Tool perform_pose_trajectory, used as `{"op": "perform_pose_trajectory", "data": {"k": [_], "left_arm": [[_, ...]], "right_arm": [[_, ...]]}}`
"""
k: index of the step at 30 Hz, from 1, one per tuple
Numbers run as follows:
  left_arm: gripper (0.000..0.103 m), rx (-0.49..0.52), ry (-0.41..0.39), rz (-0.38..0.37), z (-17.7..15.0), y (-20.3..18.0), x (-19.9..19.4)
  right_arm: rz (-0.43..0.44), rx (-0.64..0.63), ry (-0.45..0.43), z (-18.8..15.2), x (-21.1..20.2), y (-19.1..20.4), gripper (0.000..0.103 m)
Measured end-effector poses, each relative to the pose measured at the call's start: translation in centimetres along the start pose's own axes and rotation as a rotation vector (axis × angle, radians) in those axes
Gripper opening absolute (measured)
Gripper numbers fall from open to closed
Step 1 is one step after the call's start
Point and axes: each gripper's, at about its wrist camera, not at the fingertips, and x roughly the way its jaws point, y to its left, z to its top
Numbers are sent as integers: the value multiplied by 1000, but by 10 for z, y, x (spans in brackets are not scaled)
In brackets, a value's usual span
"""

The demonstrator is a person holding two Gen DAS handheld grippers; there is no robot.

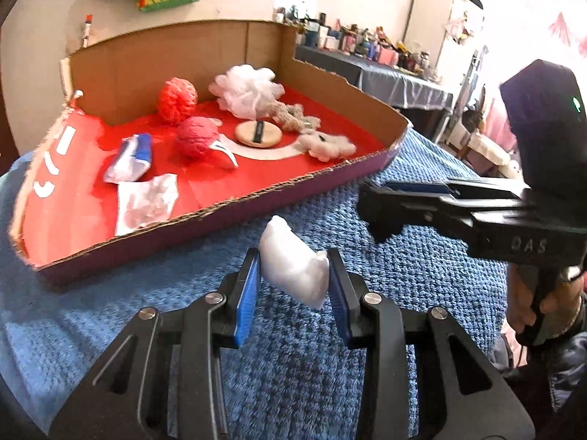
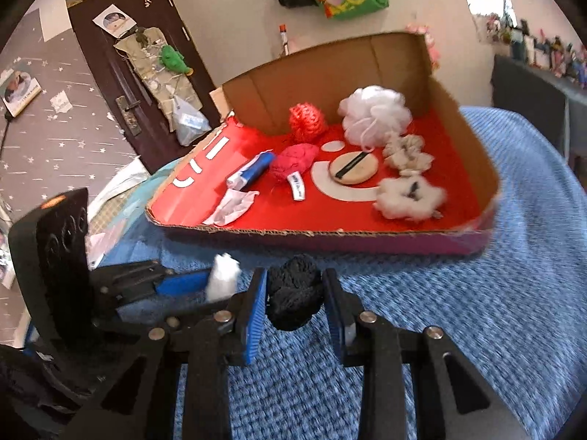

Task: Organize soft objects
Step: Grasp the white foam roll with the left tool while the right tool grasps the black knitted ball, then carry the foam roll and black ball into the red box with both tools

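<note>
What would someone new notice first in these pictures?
Each gripper is clamped on something soft: the left gripper holds a small white pillow, the right gripper a black yarn ball. Just beyond, on the blue blanket, sits a red-lined cardboard tray of pom-poms and puffs.

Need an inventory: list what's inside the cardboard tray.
Inside the cardboard tray: white mesh loofah, two red yarn balls, round powder puff, cream scrunchie, white fluffy scrunchie, blue-white packet, crumpled wrapper. Anything beneath them is hidden.
</note>
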Motion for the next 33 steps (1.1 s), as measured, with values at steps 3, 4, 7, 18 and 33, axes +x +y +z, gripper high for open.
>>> {"op": "perform_pose_trajectory", "data": {"k": [3,4,7,18,33], "left_arm": [[34,4,-9,27,-4,-1,-4],[34,7,-12,33,-6,-2,-5],[34,14,-23,51,-10,-5,-9],[34,9,-55,42,-10,-5,-20],[34,93,-33,-4,46,12,-4]], "right_arm": [[-51,-16,-20,-10,-8,5,33],[-71,-24,-26,-14,-10,7,33],[-107,-37,-32,-23,-12,11,33],[-106,-53,-38,-31,-15,17,33],[-31,-52,-69,23,-5,12,33]]}}
